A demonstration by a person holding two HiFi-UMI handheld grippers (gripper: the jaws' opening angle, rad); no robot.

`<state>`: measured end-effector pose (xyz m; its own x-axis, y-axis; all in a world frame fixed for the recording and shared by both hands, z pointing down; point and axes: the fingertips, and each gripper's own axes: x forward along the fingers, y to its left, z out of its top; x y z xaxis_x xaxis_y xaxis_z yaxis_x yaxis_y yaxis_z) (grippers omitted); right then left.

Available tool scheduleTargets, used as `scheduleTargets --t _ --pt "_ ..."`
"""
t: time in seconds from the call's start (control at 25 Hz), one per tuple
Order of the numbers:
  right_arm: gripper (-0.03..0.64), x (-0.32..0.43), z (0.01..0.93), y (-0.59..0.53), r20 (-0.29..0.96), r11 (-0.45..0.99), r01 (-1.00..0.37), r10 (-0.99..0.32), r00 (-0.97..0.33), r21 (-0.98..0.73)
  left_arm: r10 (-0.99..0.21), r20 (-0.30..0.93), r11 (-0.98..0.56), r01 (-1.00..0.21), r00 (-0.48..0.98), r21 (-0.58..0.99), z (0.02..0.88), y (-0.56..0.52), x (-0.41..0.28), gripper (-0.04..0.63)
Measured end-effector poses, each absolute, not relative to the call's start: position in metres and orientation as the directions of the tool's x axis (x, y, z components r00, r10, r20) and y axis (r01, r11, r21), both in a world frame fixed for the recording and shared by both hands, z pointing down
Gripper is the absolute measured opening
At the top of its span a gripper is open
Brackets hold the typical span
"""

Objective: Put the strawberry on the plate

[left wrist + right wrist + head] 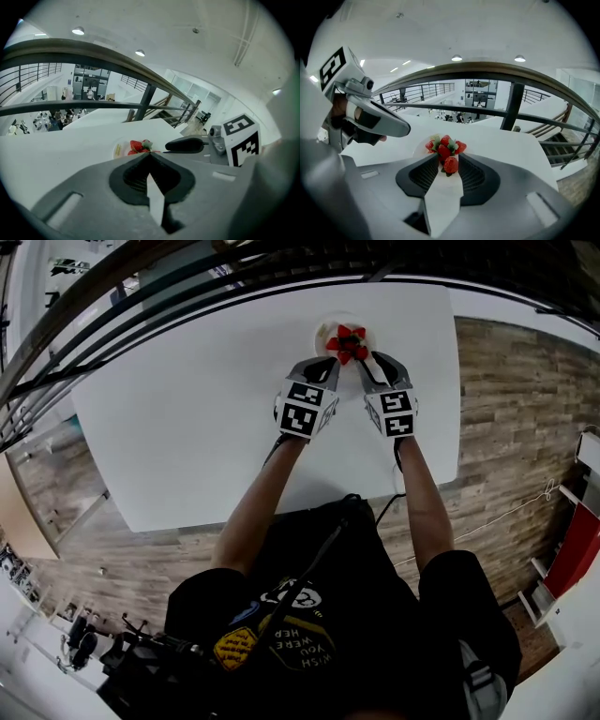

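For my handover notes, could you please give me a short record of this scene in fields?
surface: white table
plate: near the table's far edge, holding other strawberries
right tool: shut on a strawberry, at the plate's near rim
left tool: shut, empty, beside the plate

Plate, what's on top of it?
Red strawberries with green leaves are piled on the plate. The right claw holds one more strawberry just in front of them. That claw covers part of the plate's near side, hiding whatever lies there.
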<state>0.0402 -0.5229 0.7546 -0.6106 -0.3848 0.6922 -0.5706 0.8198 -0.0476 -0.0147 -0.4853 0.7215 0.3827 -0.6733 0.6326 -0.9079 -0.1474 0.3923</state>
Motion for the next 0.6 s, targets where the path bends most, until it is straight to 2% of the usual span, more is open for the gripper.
scheduleTargets --t 0.6 --pt "0.066 0.091 0.61 -0.461 0.471 0.743 -0.663 -0.555 -0.686 -0.092 -0.766 0.523 -0.242 -0.922 0.374 0.303 0.62 -0.434 0.017 0.002"
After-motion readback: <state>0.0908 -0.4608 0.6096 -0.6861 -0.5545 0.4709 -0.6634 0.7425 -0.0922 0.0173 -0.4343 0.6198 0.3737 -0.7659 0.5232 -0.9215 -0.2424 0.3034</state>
